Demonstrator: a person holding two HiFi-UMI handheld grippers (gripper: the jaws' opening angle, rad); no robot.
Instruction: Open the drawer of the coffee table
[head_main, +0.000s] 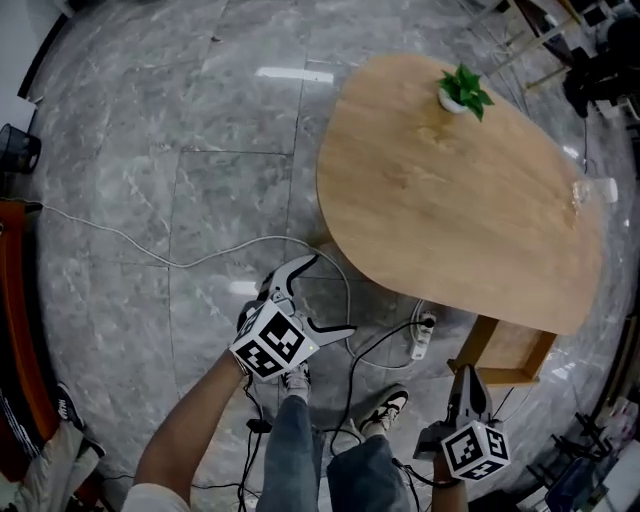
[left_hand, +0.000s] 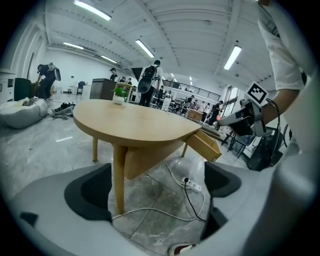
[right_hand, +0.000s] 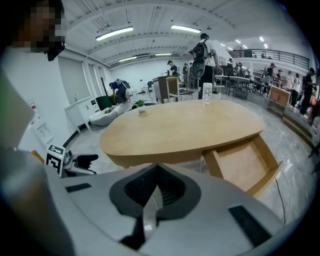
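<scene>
The oval wooden coffee table (head_main: 460, 190) stands on a grey marble floor. Its drawer (head_main: 508, 350) is pulled out from under the near right edge; in the right gripper view the drawer (right_hand: 245, 165) is open and empty. My right gripper (head_main: 468, 375) hangs just in front of the drawer with its jaws together and nothing between them (right_hand: 156, 190). My left gripper (head_main: 330, 295) is open and empty near the table's left end, apart from it. From the left gripper view (left_hand: 160, 195) I see a table leg (left_hand: 118, 175) and the drawer (left_hand: 205, 145) sticking out.
A small potted plant (head_main: 462, 92) and a clear glass (head_main: 595, 190) stand on the tabletop. A white power strip (head_main: 422, 338) and several cables lie on the floor below the near edge. The person's legs and shoes (head_main: 385, 410) are between the grippers. People stand far behind.
</scene>
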